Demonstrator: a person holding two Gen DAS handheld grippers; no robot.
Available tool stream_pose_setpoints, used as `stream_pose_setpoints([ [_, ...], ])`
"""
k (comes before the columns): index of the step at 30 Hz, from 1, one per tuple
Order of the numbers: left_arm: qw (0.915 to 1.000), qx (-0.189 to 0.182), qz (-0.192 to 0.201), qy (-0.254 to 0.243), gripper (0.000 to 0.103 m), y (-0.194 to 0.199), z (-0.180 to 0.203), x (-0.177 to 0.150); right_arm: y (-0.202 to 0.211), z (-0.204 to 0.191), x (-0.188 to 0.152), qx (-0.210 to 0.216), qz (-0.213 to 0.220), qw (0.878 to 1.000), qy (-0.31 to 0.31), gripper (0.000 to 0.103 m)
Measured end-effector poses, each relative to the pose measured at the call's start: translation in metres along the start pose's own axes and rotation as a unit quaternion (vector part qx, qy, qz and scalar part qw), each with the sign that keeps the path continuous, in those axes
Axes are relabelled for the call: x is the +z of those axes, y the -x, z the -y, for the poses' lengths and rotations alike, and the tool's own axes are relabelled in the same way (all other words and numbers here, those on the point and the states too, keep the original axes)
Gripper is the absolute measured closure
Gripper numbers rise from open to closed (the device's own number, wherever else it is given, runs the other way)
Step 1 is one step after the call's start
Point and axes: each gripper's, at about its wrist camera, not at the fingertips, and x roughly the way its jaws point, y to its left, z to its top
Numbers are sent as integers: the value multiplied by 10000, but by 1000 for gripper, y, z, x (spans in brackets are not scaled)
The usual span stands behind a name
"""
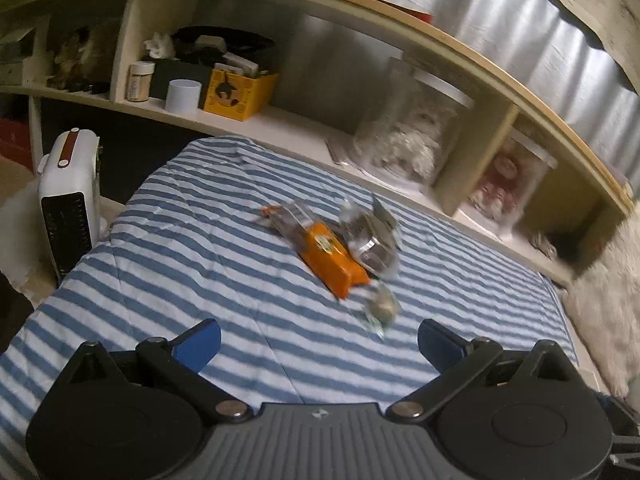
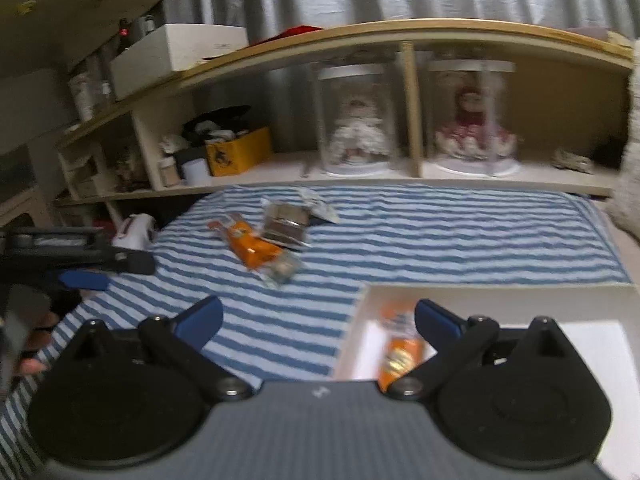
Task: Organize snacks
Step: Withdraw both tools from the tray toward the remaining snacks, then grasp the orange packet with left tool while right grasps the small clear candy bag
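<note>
Several snacks lie together on the blue-and-white striped cloth [image 1: 224,240]: an orange packet [image 1: 330,258], a clear pack of dark biscuits [image 1: 372,240] and a small clear wrapped sweet [image 1: 382,306]. My left gripper [image 1: 318,344] is open and empty, just short of them. In the right wrist view the same orange packet [image 2: 250,248], biscuit pack [image 2: 286,226] and sweet [image 2: 282,270] lie mid-cloth. My right gripper [image 2: 318,326] is open and empty above the left wall of a white box [image 2: 480,296] that holds another orange packet [image 2: 400,354].
A wooden shelf [image 2: 360,40] runs behind the cloth, with two dolls in clear domes [image 2: 358,120], a yellow box [image 1: 238,94] and jars. A white heater [image 1: 70,196] stands left of the cloth. The left gripper [image 2: 80,276] shows at the right view's left edge.
</note>
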Motion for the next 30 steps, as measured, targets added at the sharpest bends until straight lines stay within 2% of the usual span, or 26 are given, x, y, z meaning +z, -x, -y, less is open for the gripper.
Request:
stream_pose_setpoints([
  [4, 9997, 111, 86, 203, 0, -18, -17, 5, -36, -10, 12, 244, -165, 9991, -301, 0],
  [8, 9989, 147, 194, 394, 0, -36, -33, 11, -75, -22, 19, 124, -204, 9984, -521, 2],
  [10, 9990, 116, 171, 398, 0, -46, -35, 13, -95, -28, 20, 161, -160, 9979, -611, 8],
  [12, 9993, 106, 130, 339, 0, -58, -35, 17, -112, -31, 19, 158, -224, 9966, -771, 22],
  [14, 9995, 153, 118, 238, 0, -69, -31, 21, -128, -34, 17, 82, -278, 9951, -945, 29],
  [18, 9997, 228, 52, -52, 0, -95, -17, 35, -153, -38, 12, -180, -235, 9915, -1270, 32],
  [20, 9989, 392, 60, -246, 0, -107, -8, 42, -161, -33, 8, -163, -175, 9875, -1555, 38],
  [24, 9943, 856, 56, -632, 0, -135, 7, 52, -179, -19, -1, -111, -433, 9816, -1857, 59],
  [25, 9937, 922, 76, -632, 0, -140, 9, 54, -179, -16, -4, -61, -429, 9821, -1833, 60],
  [27, 9926, 1066, 46, -575, 0, -152, 11, 58, -177, -13, -6, -36, -413, 9838, -1747, 70],
  [30, 9924, 1183, -63, -338, 0, -167, 12, 63, -174, -9, -10, 195, -372, 9843, -1716, 71],
])
